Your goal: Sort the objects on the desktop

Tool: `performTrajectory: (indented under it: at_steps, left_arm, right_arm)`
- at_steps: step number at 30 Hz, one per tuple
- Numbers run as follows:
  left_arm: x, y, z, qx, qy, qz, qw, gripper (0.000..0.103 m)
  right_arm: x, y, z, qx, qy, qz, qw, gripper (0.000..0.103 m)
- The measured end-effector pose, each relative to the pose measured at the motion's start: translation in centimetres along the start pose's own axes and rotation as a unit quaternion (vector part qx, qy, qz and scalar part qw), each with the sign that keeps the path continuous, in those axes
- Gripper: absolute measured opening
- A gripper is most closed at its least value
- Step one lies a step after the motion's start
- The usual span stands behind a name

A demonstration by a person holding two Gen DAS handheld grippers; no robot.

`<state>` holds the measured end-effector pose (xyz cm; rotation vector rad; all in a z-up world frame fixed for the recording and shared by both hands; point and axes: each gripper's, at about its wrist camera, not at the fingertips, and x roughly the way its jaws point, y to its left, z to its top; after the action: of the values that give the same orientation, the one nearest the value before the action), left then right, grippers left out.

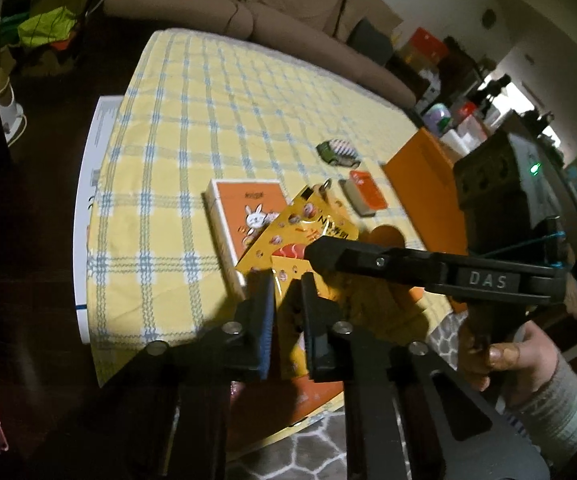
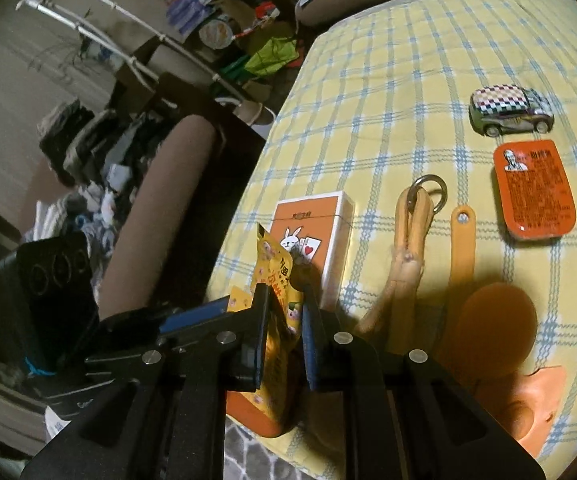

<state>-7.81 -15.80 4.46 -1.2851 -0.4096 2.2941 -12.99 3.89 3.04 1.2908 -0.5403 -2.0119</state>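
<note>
Both tongs point down at the bench [image 1: 192, 92] and grasp one yellow snack packet [image 1: 320, 240] at lower centre of each view. The left tongs [image 1: 286, 292] clench its near edge; the right tongs [image 2: 286, 304] clench its other side, entering the left view from the right.

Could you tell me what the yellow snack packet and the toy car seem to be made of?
Yellow snack packet: likely thin plastic film, glossy; it crinkles and catches light. Toy car: probably painted metal or hard plastic, shiny, with a chequered roof.
</note>
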Motion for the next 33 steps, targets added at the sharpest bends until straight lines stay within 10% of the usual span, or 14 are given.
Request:
performTrajectory:
  at_steps: [15,24,33]
  left_arm:
    - [-1.9,1.7,0.1,-0.043,-0.027,-0.044,0.9977,0.005]
    - [-1.0,2.4,-0.6,-0.048,-0.003,-0.027,0.9985,0.006]
    - [-0.8,2.7,-0.9,-0.064,0.001,-0.040,0.9971,0.006]
  right_arm:
    - [-0.9,-0.2,-0.7,0.026,-0.017,0.018,0.999,0.011]
    - [-1.7,-0.4,-1.3,0.035,-0.027,0.006,0.999,0.030]
    - [-1.3,3.6,-5.6,-0.082,0.018,-0.092,0.992,0.034]
